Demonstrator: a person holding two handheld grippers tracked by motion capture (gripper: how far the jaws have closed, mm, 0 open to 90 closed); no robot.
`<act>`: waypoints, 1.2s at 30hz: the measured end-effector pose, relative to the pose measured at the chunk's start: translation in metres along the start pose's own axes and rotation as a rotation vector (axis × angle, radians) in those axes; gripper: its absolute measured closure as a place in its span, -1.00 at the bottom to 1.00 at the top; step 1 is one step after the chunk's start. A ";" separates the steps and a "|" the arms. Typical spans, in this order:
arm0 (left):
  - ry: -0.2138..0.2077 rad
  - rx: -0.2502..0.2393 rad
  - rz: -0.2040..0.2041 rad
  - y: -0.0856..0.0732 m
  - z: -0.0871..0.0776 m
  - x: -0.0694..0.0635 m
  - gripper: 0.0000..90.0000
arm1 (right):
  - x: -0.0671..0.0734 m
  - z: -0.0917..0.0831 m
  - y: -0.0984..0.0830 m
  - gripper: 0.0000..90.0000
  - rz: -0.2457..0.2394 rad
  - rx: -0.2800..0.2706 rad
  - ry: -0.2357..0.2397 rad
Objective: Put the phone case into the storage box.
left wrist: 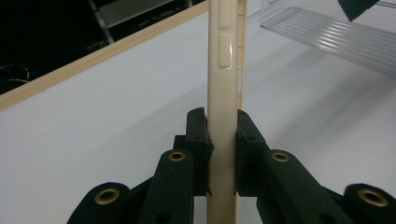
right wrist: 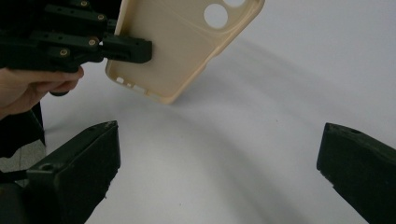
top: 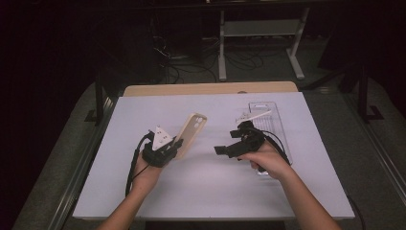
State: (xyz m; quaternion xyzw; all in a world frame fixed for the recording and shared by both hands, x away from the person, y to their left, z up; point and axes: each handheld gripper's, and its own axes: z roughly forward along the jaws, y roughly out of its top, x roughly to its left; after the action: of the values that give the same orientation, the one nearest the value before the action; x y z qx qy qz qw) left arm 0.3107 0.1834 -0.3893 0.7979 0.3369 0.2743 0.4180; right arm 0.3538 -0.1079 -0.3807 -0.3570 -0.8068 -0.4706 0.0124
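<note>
Cream phone case [top: 191,135] clamped edge-on in left tongs [left wrist: 222,154], pads pressing both faces, case raised off white worktop [top: 210,191], tilted toward 1 o'clock. Right tongs [right wrist: 219,168] wide, nothing between them, at 3 o'clock of case, well apart. Clear ribbed tray [top: 273,124] beside right hand [top: 268,162], near worktop's right edge. Open worktop at 6 o'clock. Case's lower end hidden behind left tongs
</note>
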 end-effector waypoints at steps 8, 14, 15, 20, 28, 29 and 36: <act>0.016 -0.001 -0.014 0.001 0.001 -0.002 0.76 | -0.005 0.007 0.004 -1.00 0.048 -0.029 0.023; 0.027 0.001 -0.034 0.003 0.001 -0.002 0.76 | -0.009 0.010 0.009 -1.00 0.066 -0.057 0.023; 0.028 -0.010 -0.043 0.004 0.002 -0.003 0.76 | -0.009 0.011 0.010 -1.00 0.078 -0.057 0.028; 0.025 -0.014 -0.057 0.005 0.003 -0.004 0.76 | -0.009 0.016 0.014 -1.00 0.101 -0.078 0.038; 0.021 -0.023 -0.074 0.008 0.004 -0.008 0.76 | -0.009 0.026 0.020 -1.00 0.125 -0.109 0.051; 0.021 -0.024 -0.071 0.008 0.005 -0.008 0.76 | -0.009 0.026 0.020 -1.00 0.129 -0.112 0.051; 0.010 -0.031 -0.084 0.008 0.007 -0.012 0.76 | -0.008 0.033 0.020 -1.00 0.149 -0.145 0.057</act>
State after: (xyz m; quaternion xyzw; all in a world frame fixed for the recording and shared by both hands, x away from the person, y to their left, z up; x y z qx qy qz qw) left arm 0.3107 0.1676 -0.3873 0.7751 0.3678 0.2657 0.4397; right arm 0.3819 -0.0805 -0.3870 -0.4024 -0.7412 -0.5354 0.0447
